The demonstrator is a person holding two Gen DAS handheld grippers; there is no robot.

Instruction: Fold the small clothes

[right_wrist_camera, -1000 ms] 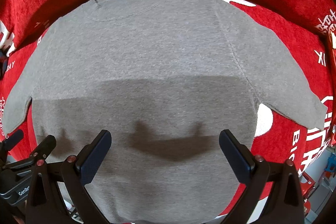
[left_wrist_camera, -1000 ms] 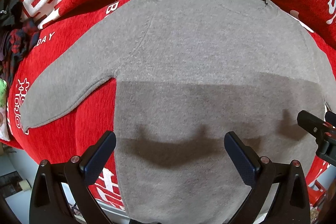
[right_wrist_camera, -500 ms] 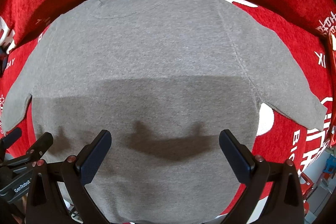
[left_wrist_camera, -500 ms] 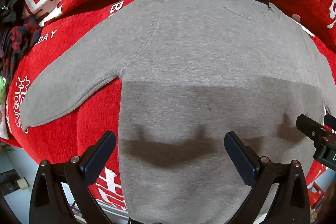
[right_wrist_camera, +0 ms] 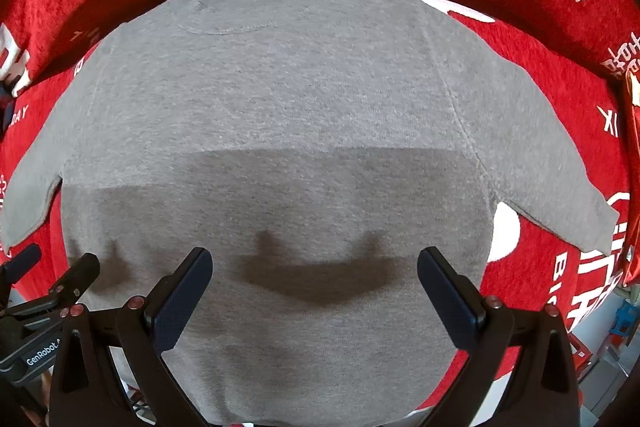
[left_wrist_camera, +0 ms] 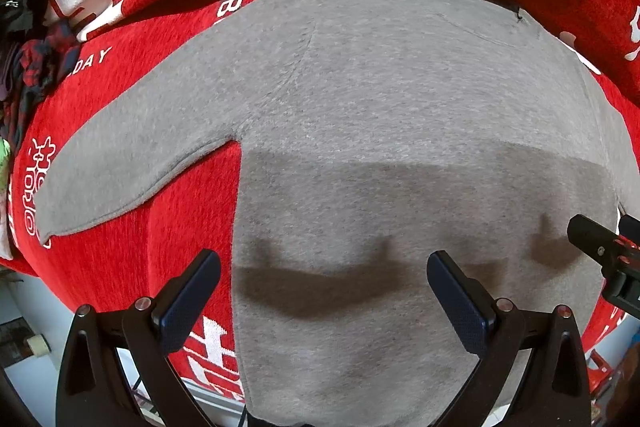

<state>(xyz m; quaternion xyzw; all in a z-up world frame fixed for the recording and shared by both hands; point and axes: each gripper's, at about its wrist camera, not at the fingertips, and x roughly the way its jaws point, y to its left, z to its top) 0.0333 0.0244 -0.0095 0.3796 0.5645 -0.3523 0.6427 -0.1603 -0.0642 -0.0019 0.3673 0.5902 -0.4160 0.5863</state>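
A small grey sweater (left_wrist_camera: 400,115) (right_wrist_camera: 280,99) lies flat and spread out on a red blanket (left_wrist_camera: 120,247) (right_wrist_camera: 560,67), collar at the far side, both sleeves angled outward. My left gripper (left_wrist_camera: 320,291) hovers open above the sweater's lower left part, its left finger over the red blanket. My right gripper (right_wrist_camera: 316,287) hangs open over the lower middle of the body. Neither holds anything. The right gripper's fingers (left_wrist_camera: 600,251) show at the right edge of the left wrist view; the left gripper's fingers (right_wrist_camera: 72,275) appear at the left edge of the right wrist view.
The red blanket with white lettering covers the whole surface and rises behind the sweater. A pile of dark plaid clothes (left_wrist_camera: 32,67) lies at the far left. The blanket's near edge drops to a pale floor (left_wrist_camera: 24,311).
Both grippers have crept slightly closer to the sweater, which now fills a little more of each view. The sweater itself has not moved.
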